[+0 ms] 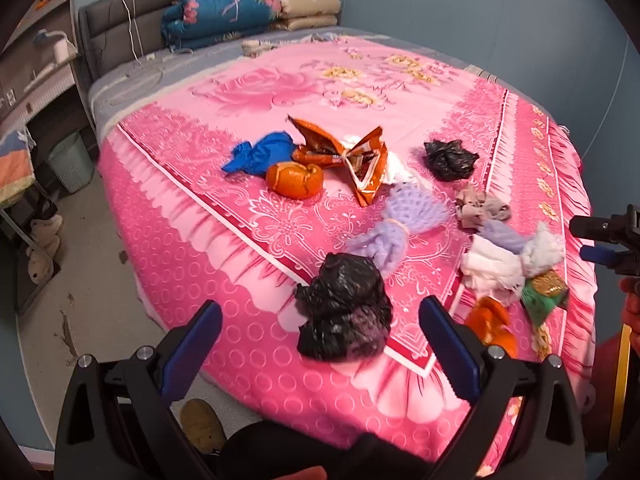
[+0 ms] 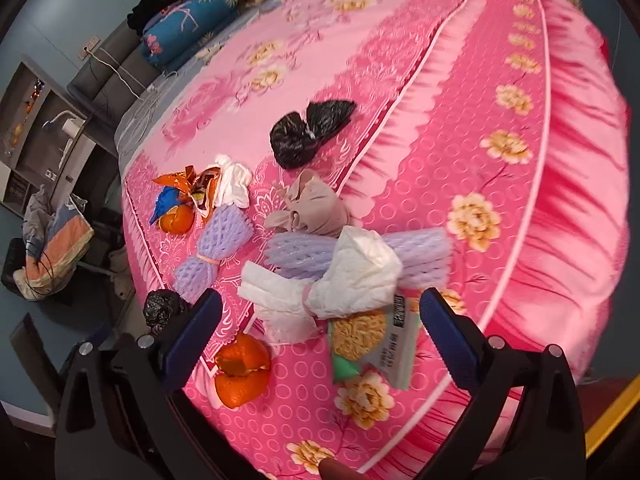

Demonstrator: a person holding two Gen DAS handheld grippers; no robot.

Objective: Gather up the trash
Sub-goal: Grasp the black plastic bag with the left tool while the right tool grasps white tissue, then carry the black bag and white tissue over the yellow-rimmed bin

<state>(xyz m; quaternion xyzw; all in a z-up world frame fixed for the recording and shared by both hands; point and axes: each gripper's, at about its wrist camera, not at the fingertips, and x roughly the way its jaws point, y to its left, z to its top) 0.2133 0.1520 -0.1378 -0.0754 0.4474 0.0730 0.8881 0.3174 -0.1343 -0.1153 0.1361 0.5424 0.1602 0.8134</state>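
We list trash scattered on a bed (image 1: 240,272) with a pink flowered cover.

- Left claw (image 1: 320,326): spread wide, holding nothing, hanging over a black bag (image 1: 344,312) that lies between its blue fingers (image 1: 192,344) at the near edge of the bed.
- Right claw (image 2: 320,320): spread wide, holding nothing, hanging over a white tissue bundle (image 2: 340,280) and a snack packet (image 2: 372,344).
- Near right group: tissue bundle, packet, an orange peel (image 2: 240,372) to their left, a lilac foam net (image 2: 420,252) under the tissue.
- Middle: a second lilac net (image 1: 396,228), tied with a band; a beige cloth wad (image 1: 480,204) to its right.
- Far middle: an orange wrapper (image 1: 344,152), a blue bag (image 1: 260,152) to its left, an orange peel ball (image 1: 294,180) just beside both, a white wad (image 2: 234,180) touching the wrapper.
- Far right: a second black bag (image 1: 450,158), apart from the rest.
- Far end: folded quilts (image 1: 224,12) at the headboard.
- Floor, left: a pale bin (image 1: 72,160).
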